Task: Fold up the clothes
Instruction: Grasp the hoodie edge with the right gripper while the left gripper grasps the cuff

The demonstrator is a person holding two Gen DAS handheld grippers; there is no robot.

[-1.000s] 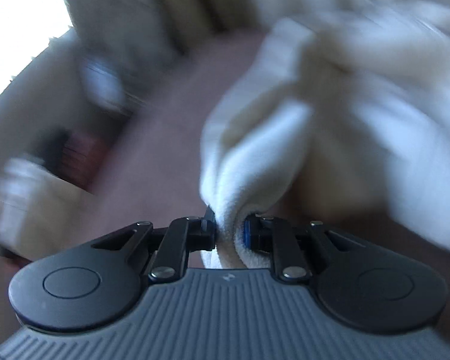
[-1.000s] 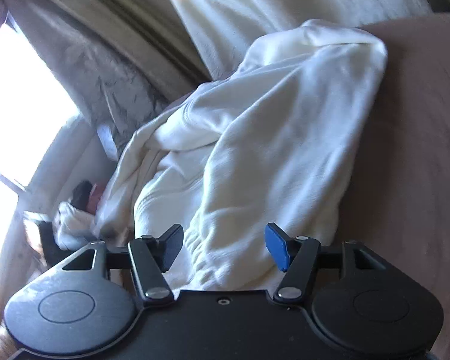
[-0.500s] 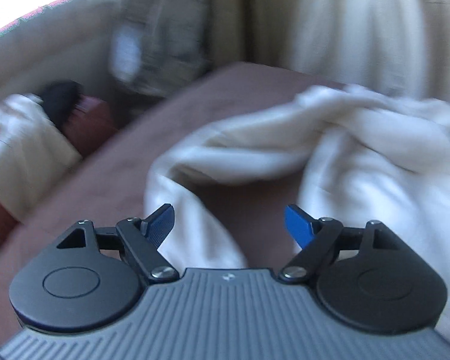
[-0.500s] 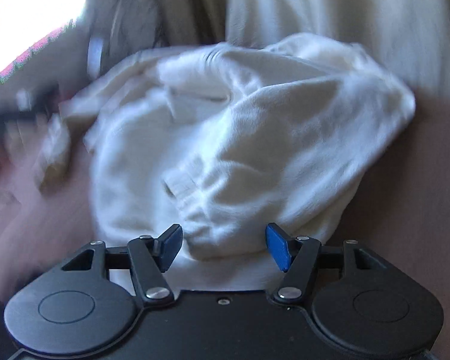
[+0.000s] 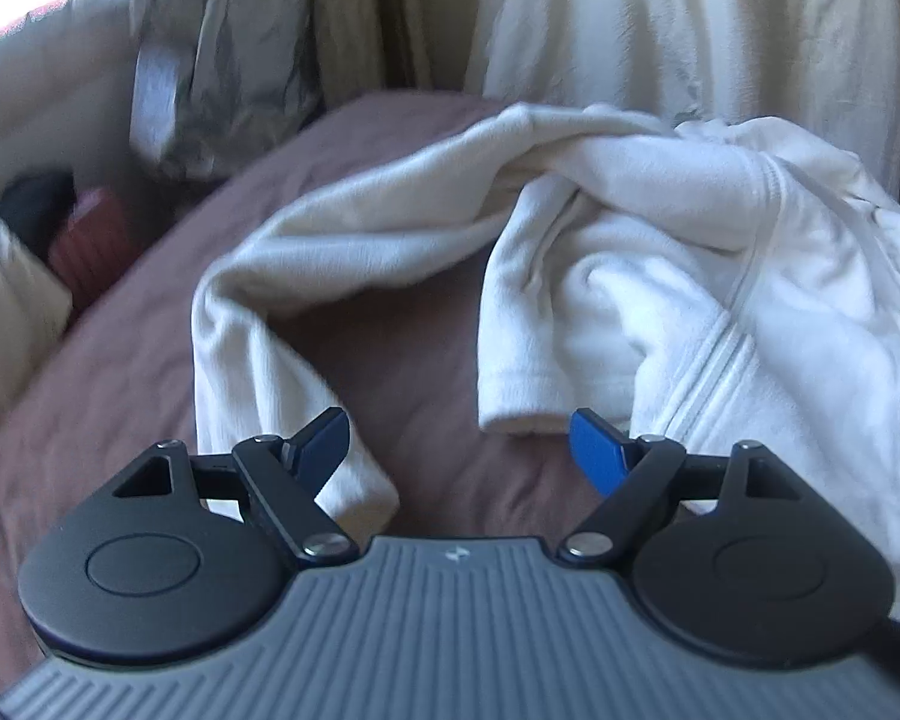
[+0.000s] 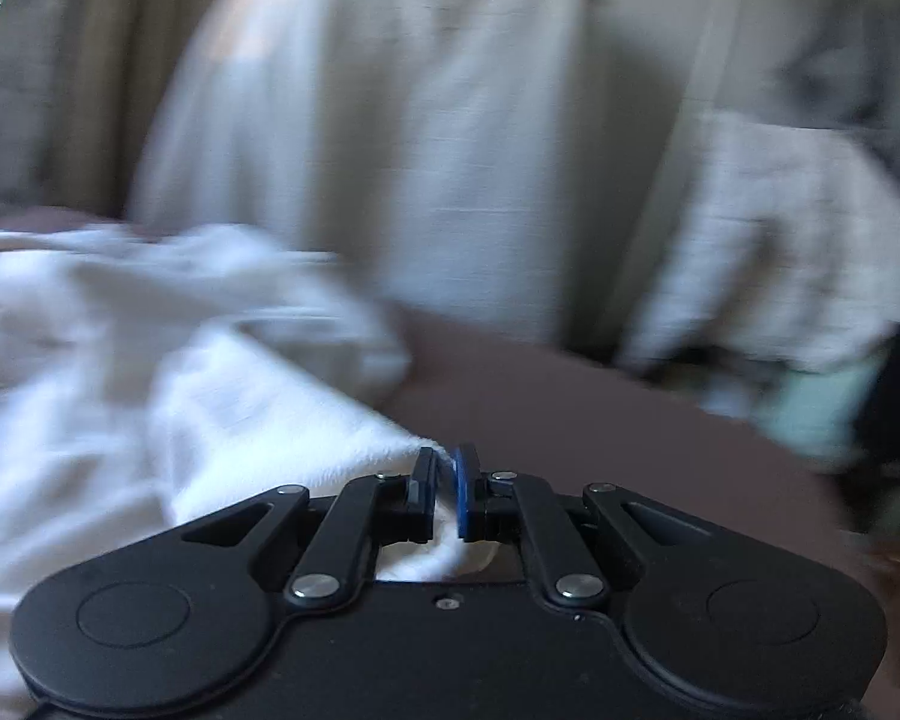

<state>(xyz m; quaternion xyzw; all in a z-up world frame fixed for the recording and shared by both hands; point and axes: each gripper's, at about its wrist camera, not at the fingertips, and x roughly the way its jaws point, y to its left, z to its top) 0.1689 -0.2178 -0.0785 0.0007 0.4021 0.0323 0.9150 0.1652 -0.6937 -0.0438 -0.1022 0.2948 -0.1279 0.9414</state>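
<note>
**Spreading the white garment before the first fold**

Left wrist view: my left tool (image 5: 459,450) was spread apart, empty, above the bed (image 5: 120,348). The white garment (image 5: 660,252) lay crumpled, one sleeve (image 5: 258,348) running toward me. Best grip there: the cuff.

Right wrist view: my right tool (image 6: 445,483) was clamped on a garment (image 6: 210,420) edge; long axis unclear. Pull taut, low.

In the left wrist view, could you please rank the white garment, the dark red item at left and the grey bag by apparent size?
1. White garment, by far the largest.
2. Grey bag.
3. Dark red item, partly hidden, so its rank is unsure.
</note>
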